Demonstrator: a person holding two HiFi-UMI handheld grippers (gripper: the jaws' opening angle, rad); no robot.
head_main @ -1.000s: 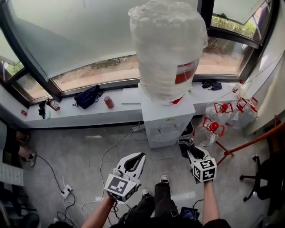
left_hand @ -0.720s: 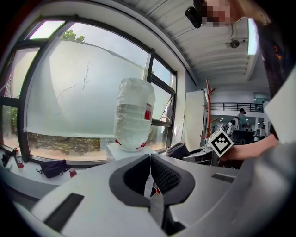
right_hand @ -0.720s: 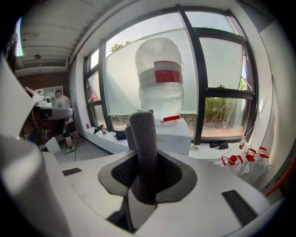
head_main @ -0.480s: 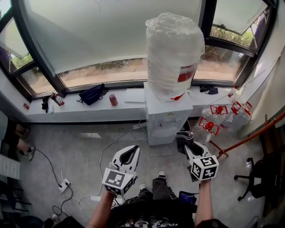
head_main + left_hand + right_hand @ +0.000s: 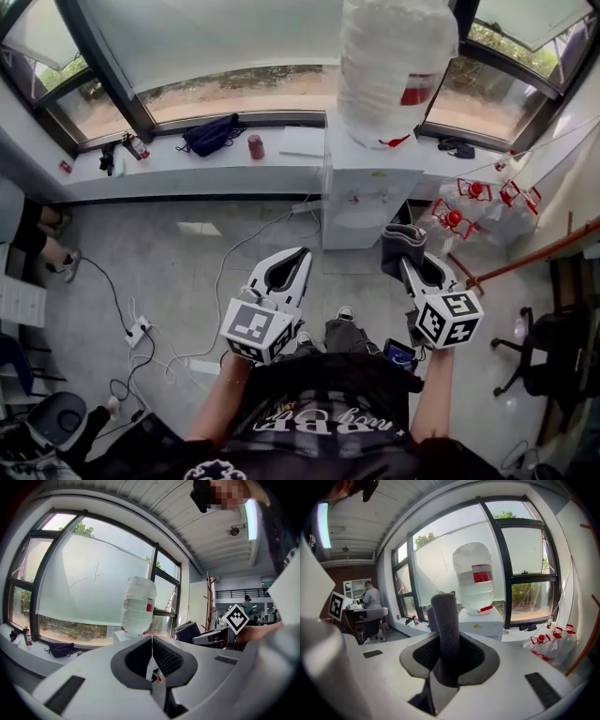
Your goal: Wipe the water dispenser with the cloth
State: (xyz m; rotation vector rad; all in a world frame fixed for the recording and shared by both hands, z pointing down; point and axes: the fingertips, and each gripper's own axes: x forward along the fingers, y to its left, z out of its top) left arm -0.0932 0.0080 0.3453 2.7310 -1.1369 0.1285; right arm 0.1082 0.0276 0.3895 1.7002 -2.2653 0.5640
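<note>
Since a second ago the water dispenser [image 5: 369,192] has slid up toward the top edge of the head view, and both grippers sit higher in that view, with more of the person's dark shirt showing below them.

The right gripper [image 5: 449,644] pinches a grey cloth [image 5: 445,616] between its jaws; the cloth is folded into a thick roll that stands up out of them. The left gripper [image 5: 151,640] has its jaws pressed together with nothing between them.

Both grippers are held side by side above the grey floor [image 5: 169,262], short of the dispenser and not touching it (the cloth is the nearer of the two to its front). The dispenser is a white cabinet standing against the window sill [image 5: 187,171], with a big bottle [image 5: 392,56] wrapped in clear film upside down on top.

On the sill, left of the dispenser, lie a dark bag [image 5: 211,134] and a red can [image 5: 255,146]. Clear jugs [image 5: 469,211] with red caps stand on the floor to its right. White cables trail across the floor to a power strip [image 5: 138,330] near the left edge.
</note>
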